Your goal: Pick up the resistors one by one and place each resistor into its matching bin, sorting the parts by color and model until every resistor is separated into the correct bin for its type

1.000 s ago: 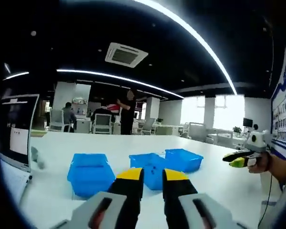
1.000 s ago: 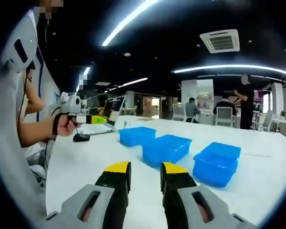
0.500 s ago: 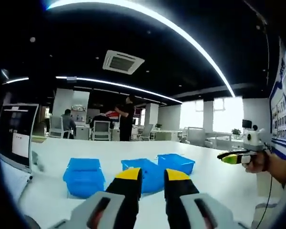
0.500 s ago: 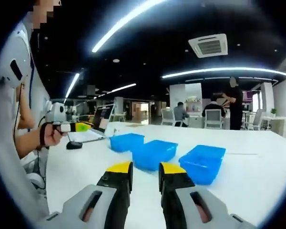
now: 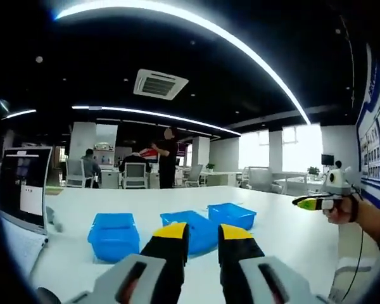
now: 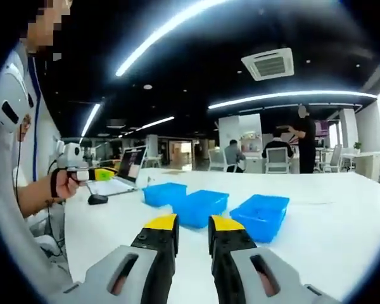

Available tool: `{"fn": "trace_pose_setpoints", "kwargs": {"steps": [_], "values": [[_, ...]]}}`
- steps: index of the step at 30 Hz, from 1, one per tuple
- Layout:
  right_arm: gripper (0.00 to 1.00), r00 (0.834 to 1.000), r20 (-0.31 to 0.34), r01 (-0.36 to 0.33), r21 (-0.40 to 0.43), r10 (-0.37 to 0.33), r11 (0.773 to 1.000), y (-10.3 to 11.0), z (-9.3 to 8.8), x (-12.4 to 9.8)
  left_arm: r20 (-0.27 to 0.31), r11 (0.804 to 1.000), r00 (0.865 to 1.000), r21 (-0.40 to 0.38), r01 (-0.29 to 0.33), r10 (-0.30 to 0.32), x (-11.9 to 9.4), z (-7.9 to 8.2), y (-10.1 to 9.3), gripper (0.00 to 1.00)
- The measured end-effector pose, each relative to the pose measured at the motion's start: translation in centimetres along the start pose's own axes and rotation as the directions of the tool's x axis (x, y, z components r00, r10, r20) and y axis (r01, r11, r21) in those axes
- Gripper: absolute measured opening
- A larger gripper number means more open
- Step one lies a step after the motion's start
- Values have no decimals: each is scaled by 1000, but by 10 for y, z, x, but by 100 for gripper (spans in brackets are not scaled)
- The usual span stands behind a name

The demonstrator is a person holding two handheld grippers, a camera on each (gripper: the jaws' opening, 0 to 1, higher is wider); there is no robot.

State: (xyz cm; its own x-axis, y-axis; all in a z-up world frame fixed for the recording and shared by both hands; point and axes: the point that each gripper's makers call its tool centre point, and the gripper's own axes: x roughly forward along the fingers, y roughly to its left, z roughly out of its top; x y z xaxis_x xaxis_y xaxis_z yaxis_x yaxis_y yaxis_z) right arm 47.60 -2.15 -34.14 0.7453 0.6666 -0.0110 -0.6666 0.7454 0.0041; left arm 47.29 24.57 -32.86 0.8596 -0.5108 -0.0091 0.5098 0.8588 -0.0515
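I hold both grippers, left and right, above the bench, fingers slightly apart, facing three bins.

A wide white table stretches ahead of the claw into an open-plan office. The ceiling is dark, crossed by long curved light strips, with a square air-conditioning vent set into it. Far beyond the table stand white pillars, office chairs and desks where people sit; one person stands. Bright windows glow to the far right. A laptop sits open on the table's left end.
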Motion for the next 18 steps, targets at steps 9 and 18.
{"fn": "trace_pose_setpoints", "kwargs": {"steps": [9,18], "values": [[21,999,-31,-22,-1,22,1000,-5,-27,3,-2,999,999,21,-42,42,-4,-20,4,21],[21,1000,11,-16,-23,17,1000,-8,-18,-1,38,999,998,8,-50,50,0,-16,3,21]]}}
